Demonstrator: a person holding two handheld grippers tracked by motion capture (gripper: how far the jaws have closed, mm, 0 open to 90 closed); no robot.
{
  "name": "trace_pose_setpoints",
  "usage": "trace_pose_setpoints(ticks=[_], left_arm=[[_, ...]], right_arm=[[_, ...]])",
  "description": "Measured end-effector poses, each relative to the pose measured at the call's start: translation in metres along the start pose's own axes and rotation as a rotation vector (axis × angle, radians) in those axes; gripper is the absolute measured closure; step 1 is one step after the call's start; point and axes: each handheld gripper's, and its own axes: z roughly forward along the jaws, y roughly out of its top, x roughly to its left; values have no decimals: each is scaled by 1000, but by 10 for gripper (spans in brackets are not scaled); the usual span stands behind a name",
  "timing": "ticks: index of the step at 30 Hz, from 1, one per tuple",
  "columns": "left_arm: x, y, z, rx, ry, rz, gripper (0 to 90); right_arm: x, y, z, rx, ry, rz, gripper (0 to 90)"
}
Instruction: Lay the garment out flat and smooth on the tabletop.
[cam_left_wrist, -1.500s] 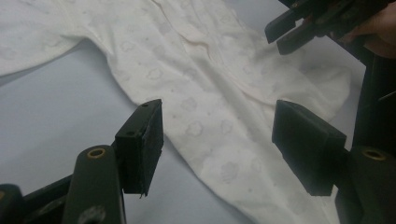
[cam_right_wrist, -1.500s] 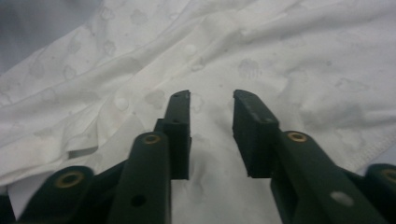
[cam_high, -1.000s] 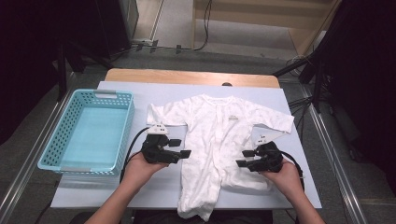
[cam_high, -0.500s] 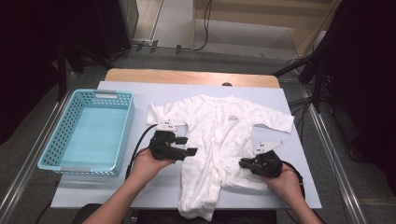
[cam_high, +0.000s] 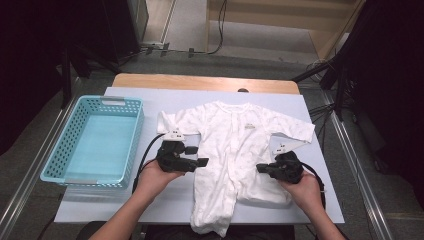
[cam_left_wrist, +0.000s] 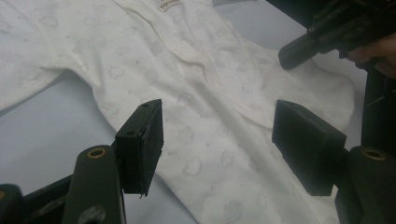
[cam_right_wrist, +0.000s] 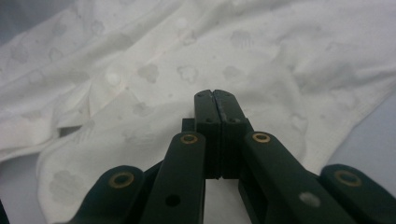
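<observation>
1. Broadly, in the high view a white, soft cotton baby romper (cam_high: 235, 150) lies spread flat at the centre of the pale grey table (cam_high: 165, 205), with its sleeves toward the top of the frame and its legs toward the bottom edge. A light blue perforated plastic basket (cam_high: 60, 155) stands at the left, well apart from the cloth. The left gripper (cam_high: 199, 156) hovers at the romper's left side seam. The right gripper (cam_high: 260, 169) sits on the lower right leg. Bare table remains below and to the right.
2. In the left gripper view, the left gripper (cam_left_wrist: 217, 135) holds its jaws wide apart above the romper's (cam_left_wrist: 196, 93) side edge and grips nothing. The right gripper (cam_left_wrist: 292, 56) shows at upper right.
3. In the right gripper view, the right gripper (cam_right_wrist: 216, 100) has just been closing and is now pad to pad. Its tips rest on the romper (cam_right_wrist: 154, 70), and no cloth is visibly caught between them.
4. The romper is probably light, limp and easily rumpled, so it is best pinched at a hem or seam. It would likely sag when lifted.
</observation>
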Motion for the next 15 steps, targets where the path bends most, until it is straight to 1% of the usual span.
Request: trace_pose_setpoints(ticks=[2, 5, 10, 11, 13, 15], left_arm=[[0, -2, -2, 0, 3, 1, 342], [0, -5, -5, -5, 13, -6, 342], [1, -10, -12, -11, 27, -19, 342], [0, -12, -13, -12, 31, -23, 342], [0, -14, -16, -12, 40, -24, 342], [0, -17, -19, -14, 45, -32, 342]], right_arm=[[-1, 4, -3, -26, 4, -2, 871], [-2, 9, -5, -49, 18, -5, 871], [-2, 18, -3, -60, 20, -13, 872], [-2, 20, -2, -60, 18, -9, 873], [-3, 24, 0, -55, 16, -22, 874], [-3, 27, 2, -50, 17, -23, 875]])
